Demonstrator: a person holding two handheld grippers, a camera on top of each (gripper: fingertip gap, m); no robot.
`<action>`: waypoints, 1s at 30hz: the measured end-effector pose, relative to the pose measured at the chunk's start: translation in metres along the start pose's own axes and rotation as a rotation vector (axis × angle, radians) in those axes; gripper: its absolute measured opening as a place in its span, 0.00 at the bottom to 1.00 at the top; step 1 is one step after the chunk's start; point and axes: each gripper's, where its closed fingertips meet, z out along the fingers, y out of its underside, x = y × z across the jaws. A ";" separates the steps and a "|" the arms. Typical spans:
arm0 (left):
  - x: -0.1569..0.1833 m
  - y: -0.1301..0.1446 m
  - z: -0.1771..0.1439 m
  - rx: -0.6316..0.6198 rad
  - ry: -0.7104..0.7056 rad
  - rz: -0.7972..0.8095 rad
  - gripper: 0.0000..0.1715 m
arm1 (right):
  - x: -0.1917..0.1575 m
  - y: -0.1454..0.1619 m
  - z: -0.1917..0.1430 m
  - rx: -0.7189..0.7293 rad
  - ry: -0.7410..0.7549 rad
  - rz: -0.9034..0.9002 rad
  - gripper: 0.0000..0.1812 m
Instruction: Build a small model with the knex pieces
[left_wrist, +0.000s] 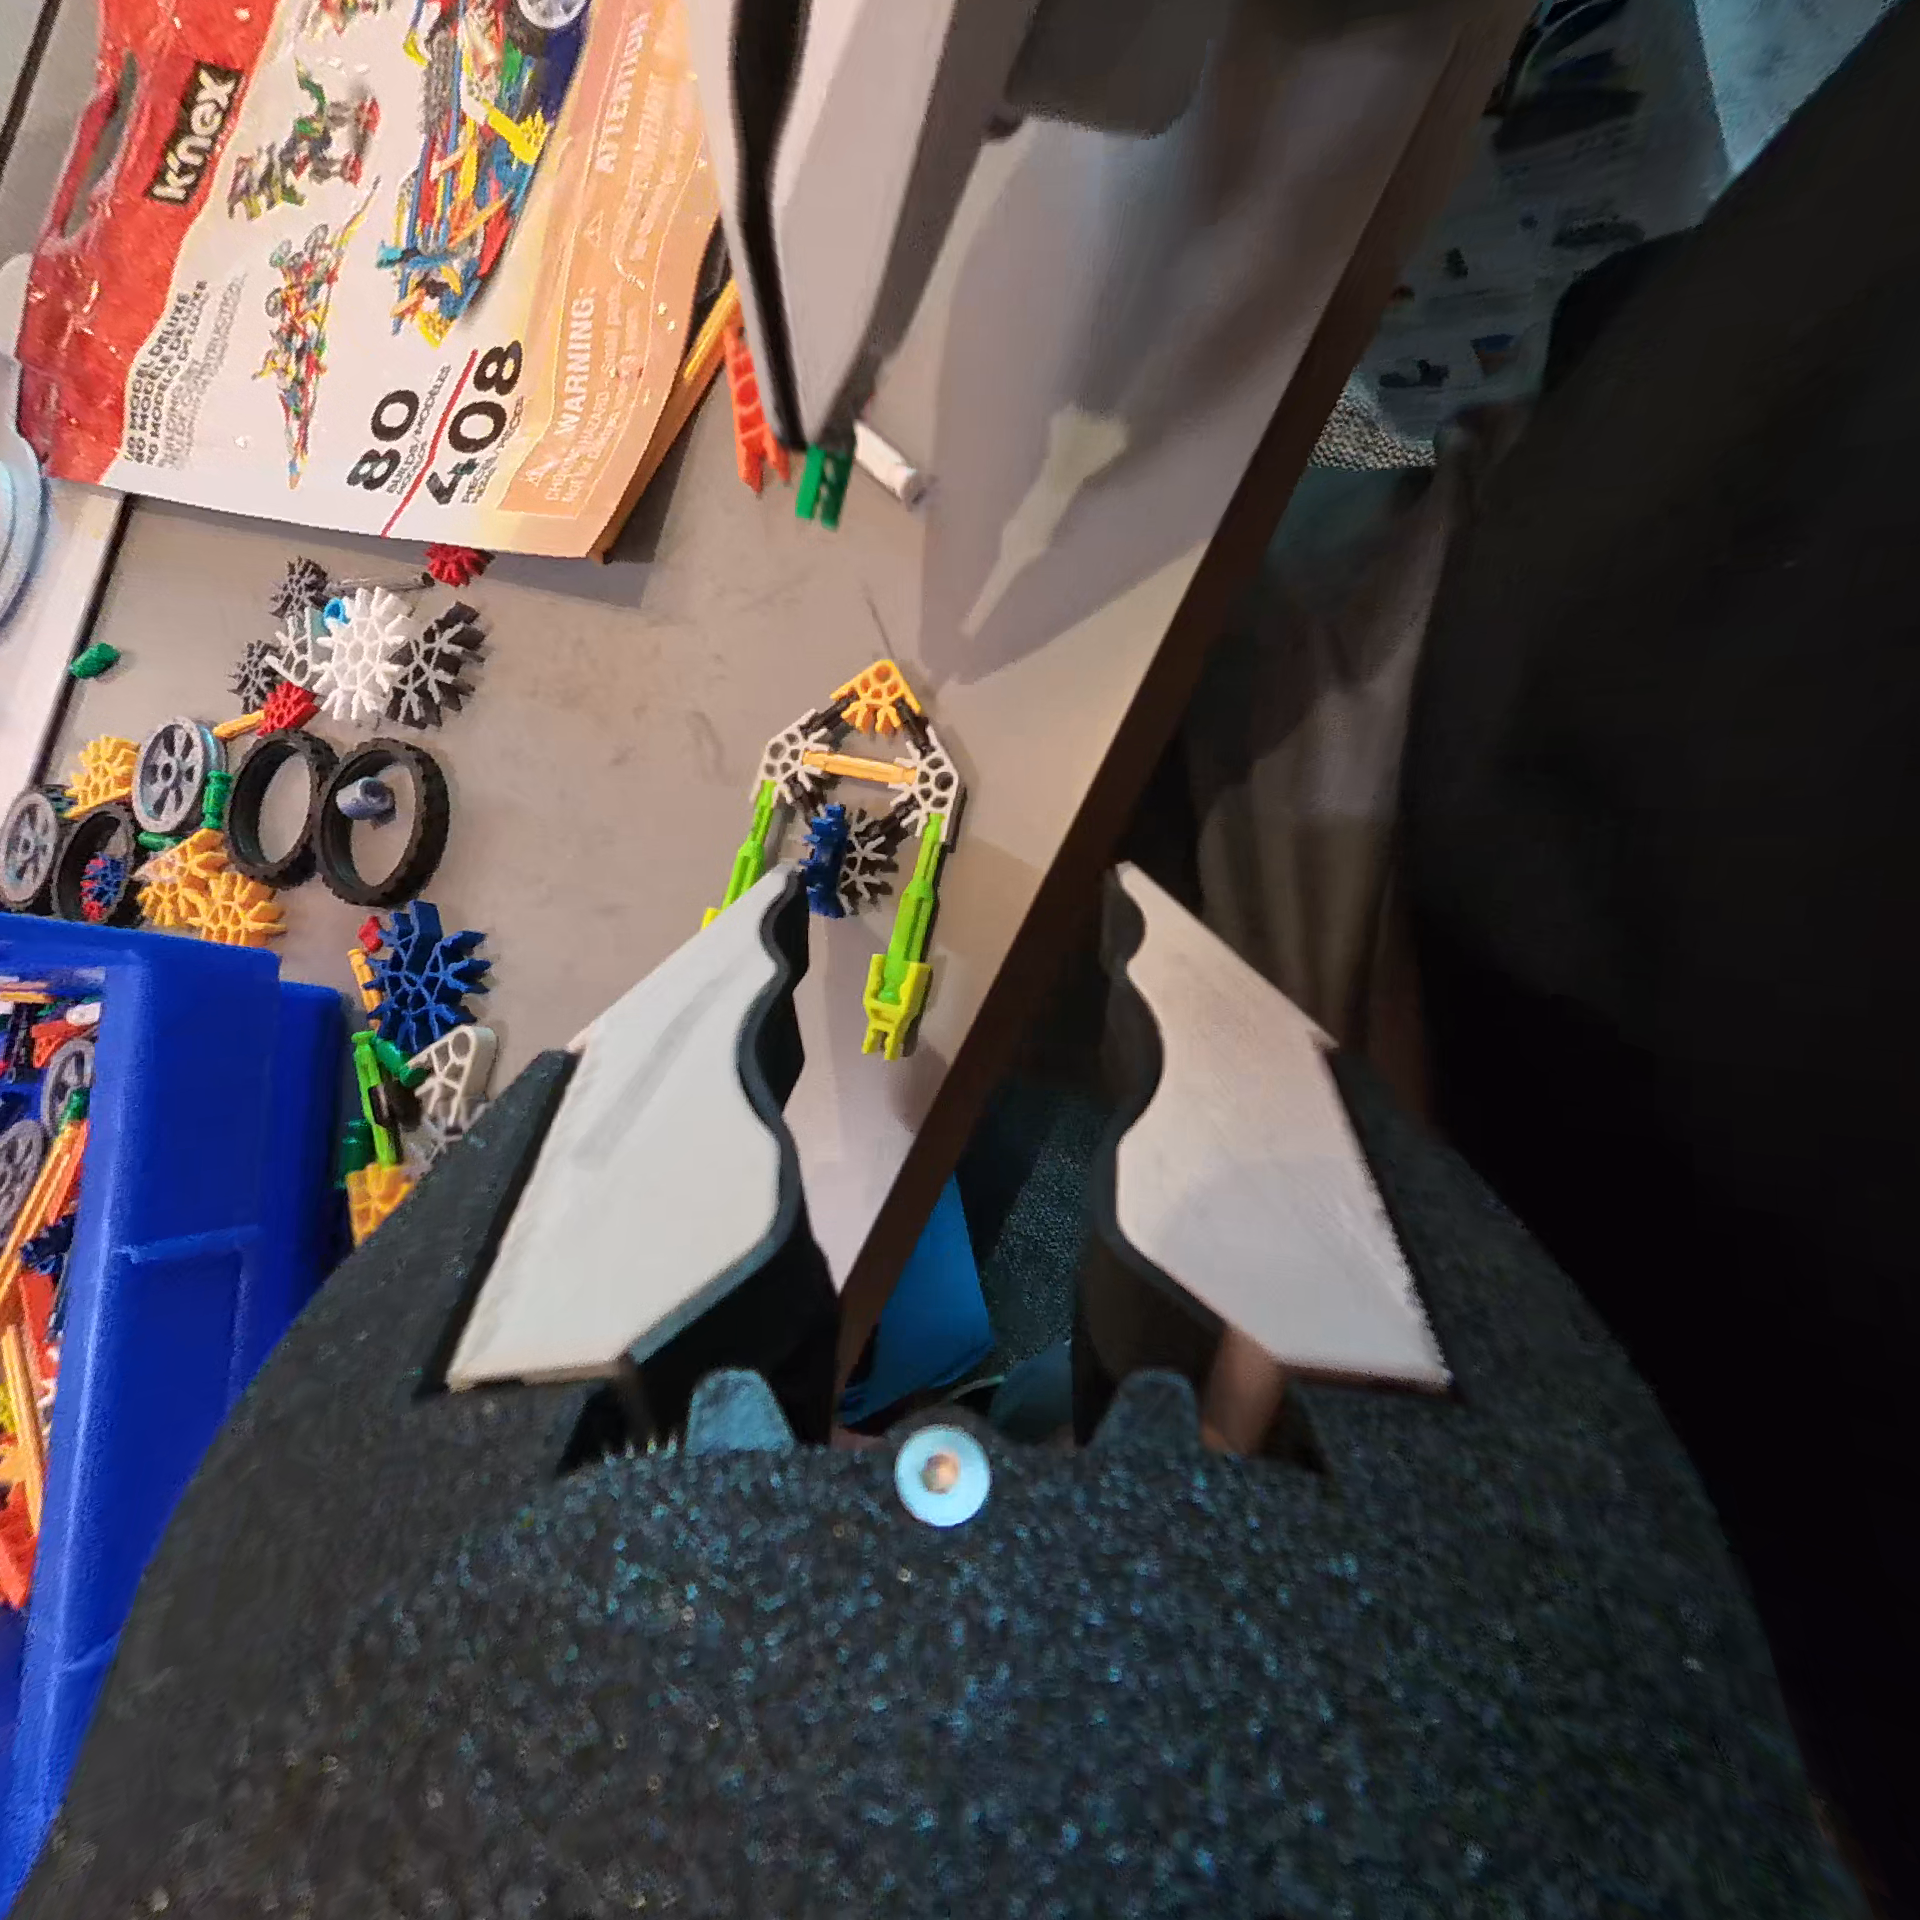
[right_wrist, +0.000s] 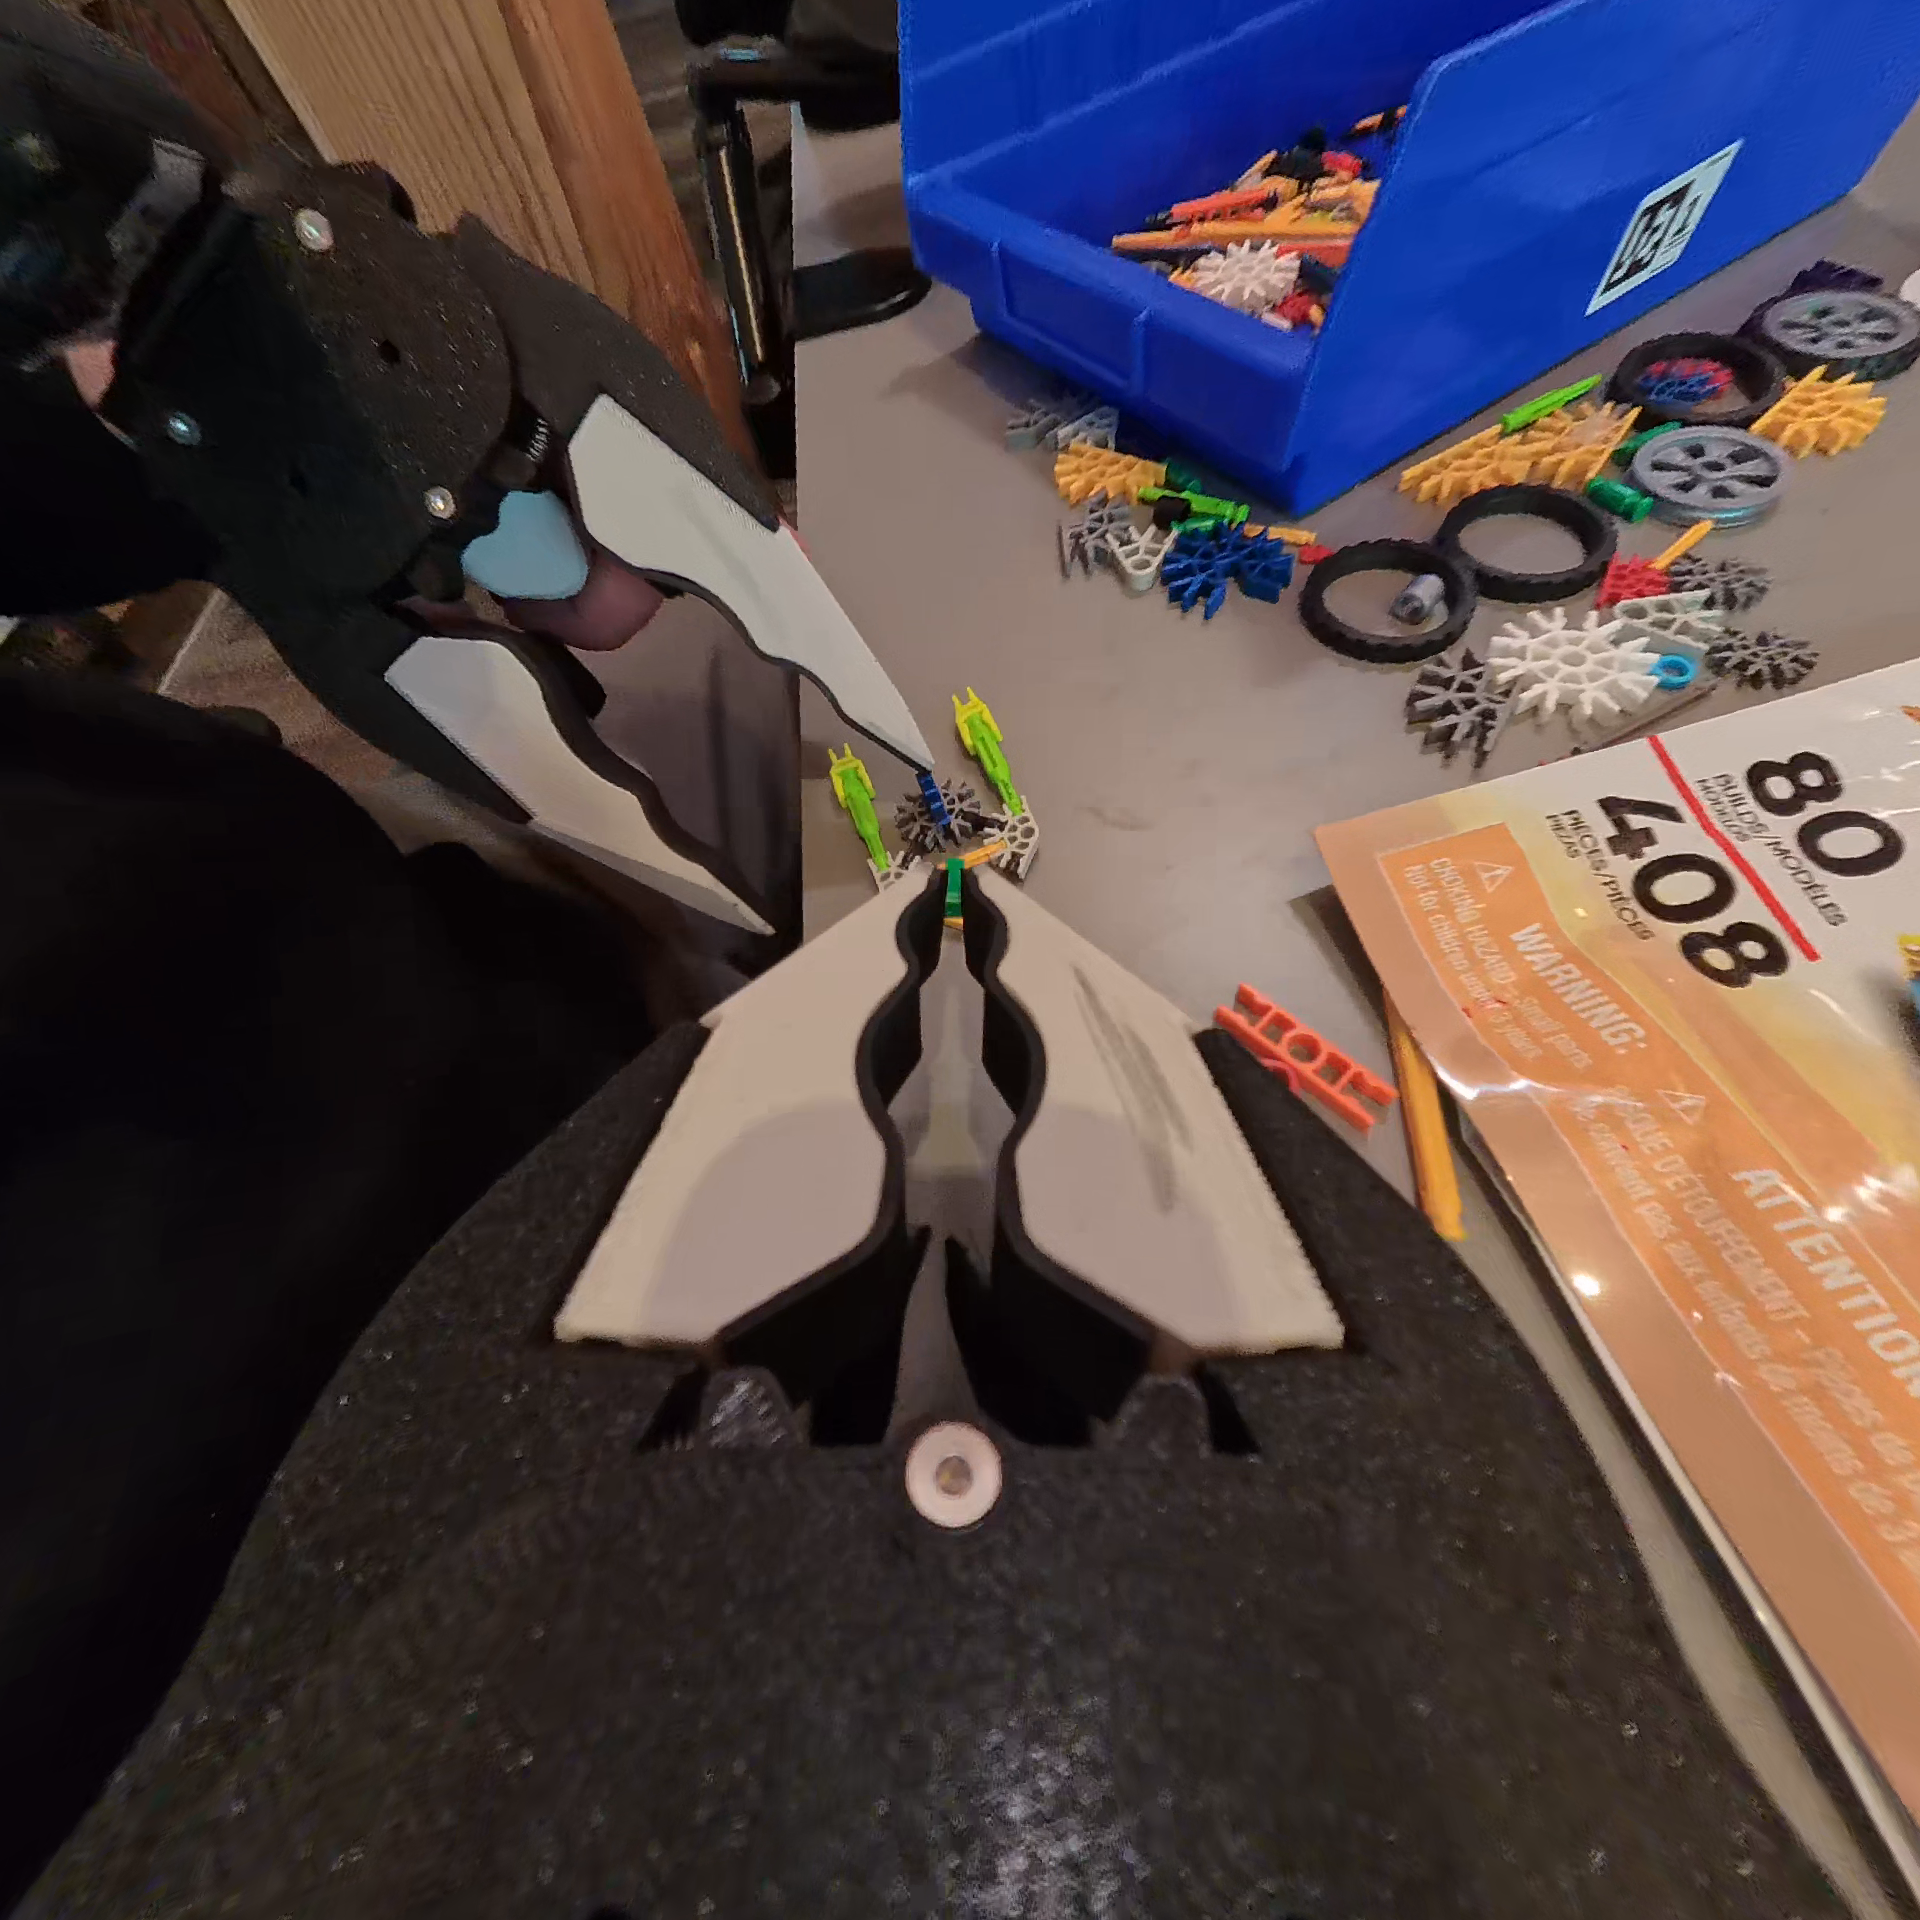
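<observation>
My left claw (left_wrist: 956, 883) stood spread wide, holding nothing; one finger (right_wrist: 862, 717) touched down at the blue connector (left_wrist: 826, 862) on the small assembly (left_wrist: 862, 821), while the other finger (left_wrist: 1226, 1039) hung off beyond the tabletop (left_wrist: 623, 665) edge; the assembly lay flat near that edge, a frame of grey and yellow connectors with two lime-green rods (left_wrist: 904, 966) running out of it, and a black snowflake piece beside the blue one.

My right claw (right_wrist: 951, 894) was pressed together on a small green piece (right_wrist: 953, 883), its tip right against the assembly (right_wrist: 940, 821) at the end opposite the lime-green rods; from the left wrist view that same claw (left_wrist: 831, 457) showed beyond the assembly, with the green piece (left_wrist: 824, 480) at its tip.

To the right of the assembly, as my right claw saw it, an orange connector (right_wrist: 1304, 1049) and a yellow rod (right_wrist: 1423, 1122) lay just beside a printed toy box (right_wrist: 1662, 1039) lying flat; farther from the assembly a loose scatter rested on the tabletop: black tyres (right_wrist: 1387, 597), grey wheels (right_wrist: 1704, 473), white snowflake connectors (right_wrist: 1569, 665), a blue snowflake (right_wrist: 1226, 566) and yellow fans (right_wrist: 1507, 457); behind that scatter stood a blue bin (right_wrist: 1403, 312) with mixed rods and connectors inside; a wooden post (right_wrist: 499, 145) rose to the left of the assembly, off the tabletop.
</observation>
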 end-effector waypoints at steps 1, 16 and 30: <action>0.000 0.000 0.000 0.000 -0.013 0.003 0.32 | -0.002 0.003 0.003 -0.015 -0.002 -0.004 0.01; -0.026 0.000 0.004 0.082 0.163 -0.053 0.29 | -0.003 0.023 0.026 -0.215 0.020 -0.007 0.01; -0.021 -0.001 0.009 0.086 0.146 -0.139 0.15 | 0.003 0.027 0.031 -0.252 0.028 0.058 0.01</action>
